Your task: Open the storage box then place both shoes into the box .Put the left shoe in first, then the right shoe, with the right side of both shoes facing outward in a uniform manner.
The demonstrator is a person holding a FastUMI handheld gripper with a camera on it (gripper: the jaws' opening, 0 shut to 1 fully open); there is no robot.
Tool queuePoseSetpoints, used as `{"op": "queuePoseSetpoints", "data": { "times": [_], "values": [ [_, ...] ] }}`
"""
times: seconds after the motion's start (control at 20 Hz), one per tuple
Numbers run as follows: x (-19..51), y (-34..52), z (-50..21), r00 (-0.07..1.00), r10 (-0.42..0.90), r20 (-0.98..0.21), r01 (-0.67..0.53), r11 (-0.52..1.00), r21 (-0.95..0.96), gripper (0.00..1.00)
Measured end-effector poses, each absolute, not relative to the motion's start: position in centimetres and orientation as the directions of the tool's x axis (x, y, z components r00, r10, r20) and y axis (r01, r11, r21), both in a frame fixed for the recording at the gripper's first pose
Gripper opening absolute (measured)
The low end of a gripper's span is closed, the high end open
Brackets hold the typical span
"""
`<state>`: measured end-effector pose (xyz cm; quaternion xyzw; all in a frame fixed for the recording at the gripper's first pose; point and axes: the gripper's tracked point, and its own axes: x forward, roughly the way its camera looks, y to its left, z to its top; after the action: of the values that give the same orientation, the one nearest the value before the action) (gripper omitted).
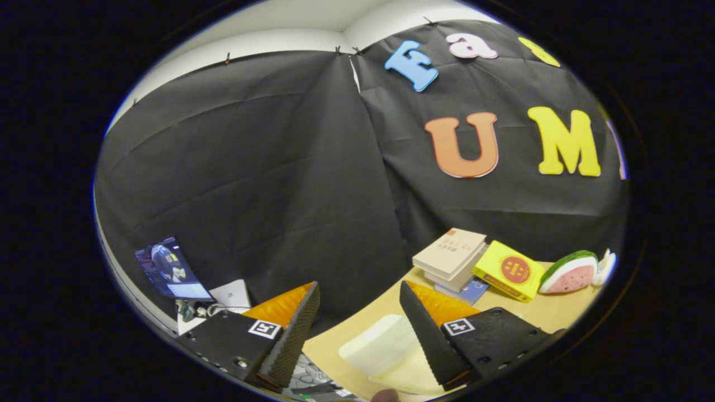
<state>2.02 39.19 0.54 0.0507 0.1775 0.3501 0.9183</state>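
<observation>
We hold the hand-held gripper (357,312) wide apart and empty above the table (357,335). The white storage box (380,346) lies between the fingers, seemingly unopened. We judge opening is in hand; next we must descend to its lid.

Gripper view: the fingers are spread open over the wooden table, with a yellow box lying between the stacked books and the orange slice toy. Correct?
Not quite. In the gripper view it is a watermelon slice toy, not orange. The gripper is open over the wooden table; the yellow box lies between it and the stacked books.
</observation>
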Motion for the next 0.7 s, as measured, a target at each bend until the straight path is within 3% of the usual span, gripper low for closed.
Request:
{"op": "queuePoseSetpoints", "data": {
  "times": [0.05,0.7],
  "values": [
    [2.3,37.0,0.1,0.724,0.626,-0.292,-0.596,0.779,0.192,0.95],
    [3.9,6.3,-5.7,0.917,0.267,-0.298,-0.252,0.964,0.089,0.95]
  ]
}}
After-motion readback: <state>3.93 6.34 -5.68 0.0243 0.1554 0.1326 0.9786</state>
